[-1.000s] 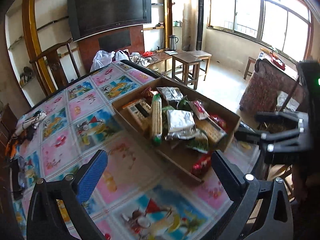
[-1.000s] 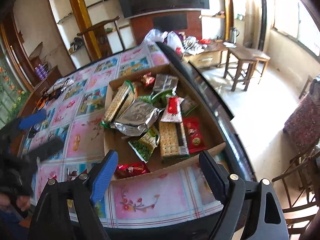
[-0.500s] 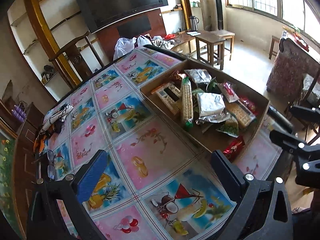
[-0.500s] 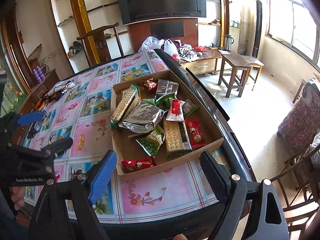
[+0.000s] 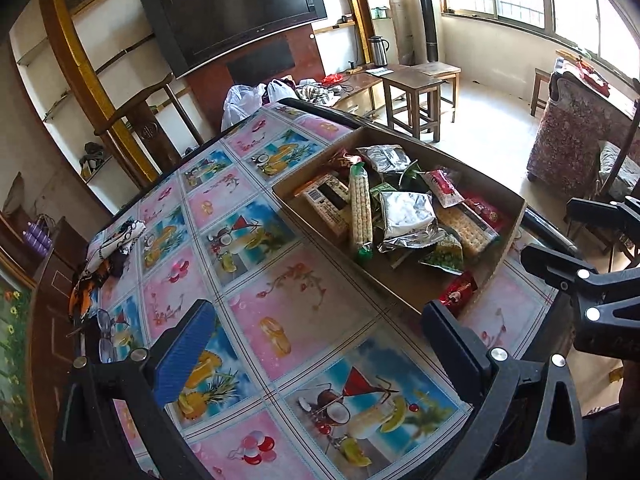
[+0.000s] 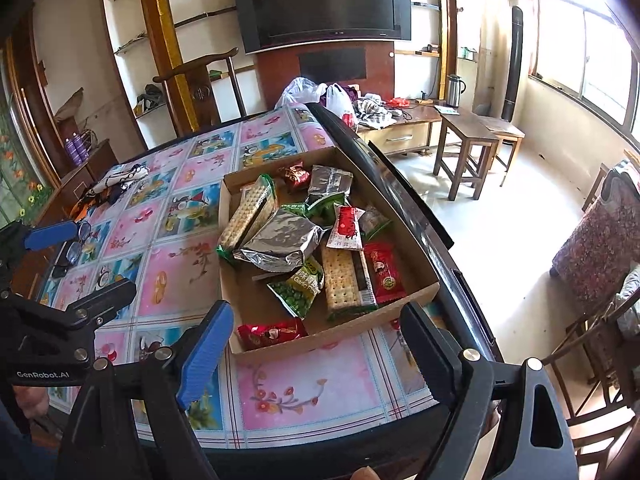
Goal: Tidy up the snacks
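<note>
Left gripper [image 5: 316, 354]: fingers spread wide, nothing btwn them, hovering over bare tablecloth [image 5: 288, 304] w/ fruit-and-flower squares. Glasses [image 5: 106, 334] and a bunched patterned cloth [image 5: 108, 248] near table's left edge.

Cardboard box [image 6: 230, 280] toward right side of table, close to the dark table edge, open top. Inside, left to right: long cracker pack [image 6: 250, 216] leaning on silver foil bag [image 6: 282, 240]; red candy [image 6: 294, 174] and another silver pack [image 6: 330, 180] at far end; green pea bag [image 6: 304, 284] in front of the foil; second cracker pack [image 6: 340, 280] flat; white-and-red sachet [image 6: 348, 228] above it; red packet [image 6: 384, 272] by right wall. Red wrapped snack [image 6: 272, 334] alone in near left corner, against front wall.

Right gripper [image 6: 320, 346]: fingers wide apart, empty, just short of box's front wall, not touching it. Blue pad [image 6: 206, 350] on its left finger.

Beyond table: TV [image 6: 322, 2] on wall, wooden chair [image 6: 200, 88], plastic bags [image 6: 316, 94], stools [image 6: 476, 136] at right.
</note>
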